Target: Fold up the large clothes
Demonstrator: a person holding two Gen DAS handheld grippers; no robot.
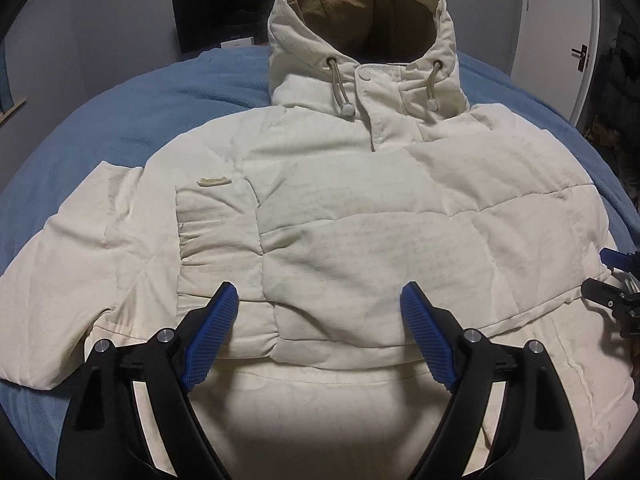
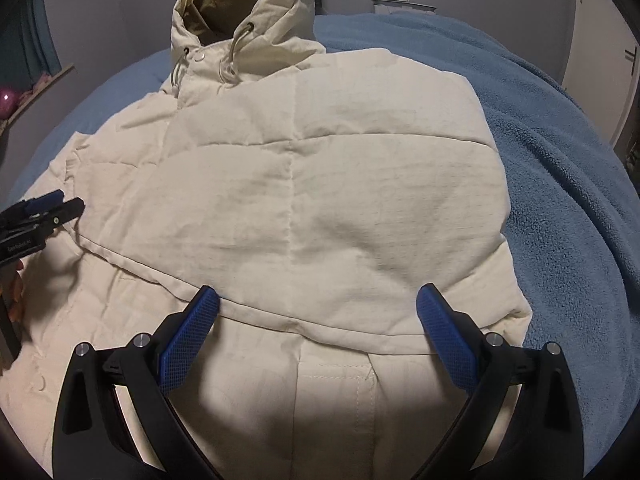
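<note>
A cream padded jacket (image 1: 340, 200) (image 2: 300, 180) lies front up on a blue blanket (image 1: 160, 92) (image 2: 560, 160). Its hood (image 1: 360, 20) (image 2: 240, 8) stands up at the far end. One sleeve (image 1: 360, 264) is folded across the chest, and the other sleeve (image 1: 72, 272) lies spread out to the left. My left gripper (image 1: 320, 294) hovers open over the folded sleeve's lower edge, with nothing between its blue pads. My right gripper (image 2: 319, 294) is open over the fold's edge on the jacket's right side. Each gripper also shows in the other's view, the right gripper (image 1: 616, 280) at the edge and the left gripper (image 2: 40, 212) at the left.
A dark screen (image 1: 220, 16) stands behind the bed and a white door (image 1: 560, 40) is at the right. A pink object (image 2: 8, 100) sits on a ledge at the left. Part of a person's hand (image 2: 16, 284) shows behind the left gripper. Bare blanket lies right of the jacket.
</note>
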